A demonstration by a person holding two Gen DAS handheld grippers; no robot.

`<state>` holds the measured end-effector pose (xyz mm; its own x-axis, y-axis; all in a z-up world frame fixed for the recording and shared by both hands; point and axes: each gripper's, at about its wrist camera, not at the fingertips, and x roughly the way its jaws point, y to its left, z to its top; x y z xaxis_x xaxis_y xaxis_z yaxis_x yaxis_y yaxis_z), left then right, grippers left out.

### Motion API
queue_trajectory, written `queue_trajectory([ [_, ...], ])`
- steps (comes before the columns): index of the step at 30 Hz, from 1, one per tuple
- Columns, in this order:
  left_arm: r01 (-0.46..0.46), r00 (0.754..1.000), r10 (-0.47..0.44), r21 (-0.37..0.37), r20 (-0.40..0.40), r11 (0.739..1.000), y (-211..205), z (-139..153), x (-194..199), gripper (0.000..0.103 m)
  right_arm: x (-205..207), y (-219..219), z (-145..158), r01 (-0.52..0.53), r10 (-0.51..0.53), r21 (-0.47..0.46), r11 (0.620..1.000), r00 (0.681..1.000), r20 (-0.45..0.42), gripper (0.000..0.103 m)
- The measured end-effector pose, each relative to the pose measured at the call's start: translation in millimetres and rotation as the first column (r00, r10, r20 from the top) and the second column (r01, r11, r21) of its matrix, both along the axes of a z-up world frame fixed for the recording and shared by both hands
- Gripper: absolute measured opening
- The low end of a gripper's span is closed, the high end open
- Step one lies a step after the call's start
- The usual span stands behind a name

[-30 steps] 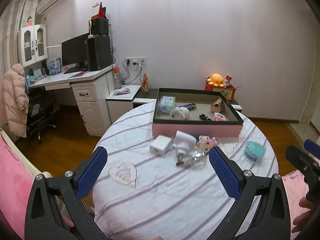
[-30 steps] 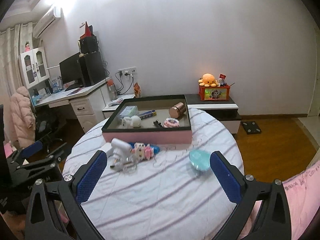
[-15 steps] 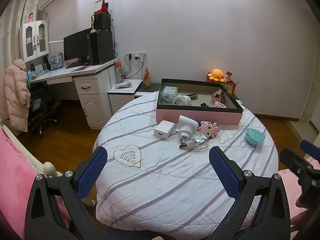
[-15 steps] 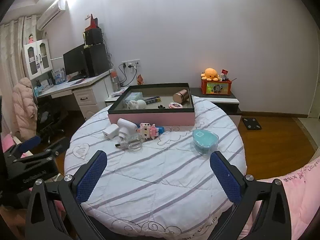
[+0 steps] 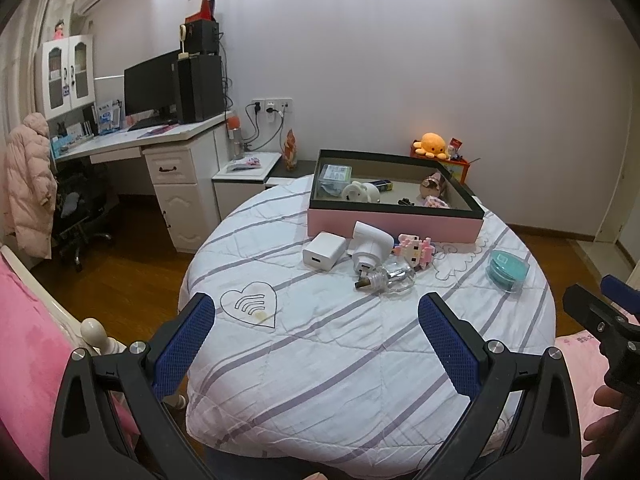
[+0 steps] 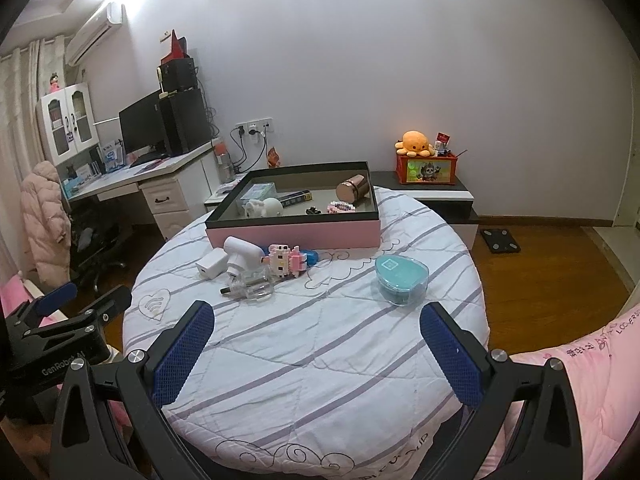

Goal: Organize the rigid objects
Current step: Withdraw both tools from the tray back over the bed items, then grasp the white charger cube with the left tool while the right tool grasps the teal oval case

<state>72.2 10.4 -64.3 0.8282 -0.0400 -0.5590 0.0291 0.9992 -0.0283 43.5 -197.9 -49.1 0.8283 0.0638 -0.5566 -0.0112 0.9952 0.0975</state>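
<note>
On the round table (image 5: pixel 320 344) covered in a striped cloth stands a pink tray with a dark rim (image 5: pixel 394 222) (image 6: pixel 296 234), holding several small items. In front of it lie a white charger cube (image 5: pixel 323 251) (image 6: pixel 211 267), a white plug-in device (image 5: pixel 370 242) (image 6: pixel 240 254) with a clear bottle (image 5: pixel 390 278) (image 6: pixel 256 286), a pink block toy (image 5: pixel 416 248) (image 6: pixel 285 261) and a teal case (image 5: pixel 507 270) (image 6: pixel 401 279). My left gripper (image 5: pixel 316 344) and right gripper (image 6: pixel 316 350) both stand open and hold nothing, well back from these things over the table's near side.
A white desk (image 5: pixel 160 148) with a monitor stands at the left, with an office chair (image 5: pixel 80 216) and a pink coat beside it. A low cabinet (image 6: pixel 432 196) with an orange plush sits behind the table. Pink bedding (image 5: pixel 24 360) lies at both sides. Wooden floor surrounds the table.
Both grippers have drawn back and up from the table, so the objects look smaller and more of the cloth shows. Nothing on the table has moved. Both stay open.
</note>
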Motion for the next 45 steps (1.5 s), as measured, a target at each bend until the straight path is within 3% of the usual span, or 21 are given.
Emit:
queue_trajectory([
  [19, 0.007, 0.998, -0.007, -0.004, -0.056, 1.000, 0.8, -30.9, 37.9, 0.103, 35.0, -14.0, -22.1, 0.040, -0.040, -0.008, 0.999, 0.997, -0.069, 0.103],
  [26, 0.006, 0.995, -0.008, -0.022, -0.099, 1.000, 10.5, -54.1, 84.6, 0.103, 66.8, -25.3, -37.9, 0.065, -0.067, -0.029, 0.998, 0.992, -0.109, 0.103],
  [35, 0.034, 0.977, -0.026, 0.035, -0.210, 0.999, 11.0, -97.8, 156.5, 0.103, 110.5, -46.1, -70.5, 0.107, -0.115, -0.052, 0.993, 0.975, -0.192, 0.103],
  [40, 0.051, 0.975, -0.037, 0.058, -0.221, 0.997, 3.9, -97.6, 175.9, 0.103, 129.7, -55.1, -86.7, 0.120, -0.132, -0.064, 0.991, 0.965, -0.228, 0.103],
  [45, 0.056, 0.958, -0.036, 0.064, -0.286, 0.996, 1.8, -106.1, 204.1, 0.103, 153.3, -61.7, -100.0, 0.111, -0.130, -0.082, 0.990, 0.955, -0.268, 0.103],
])
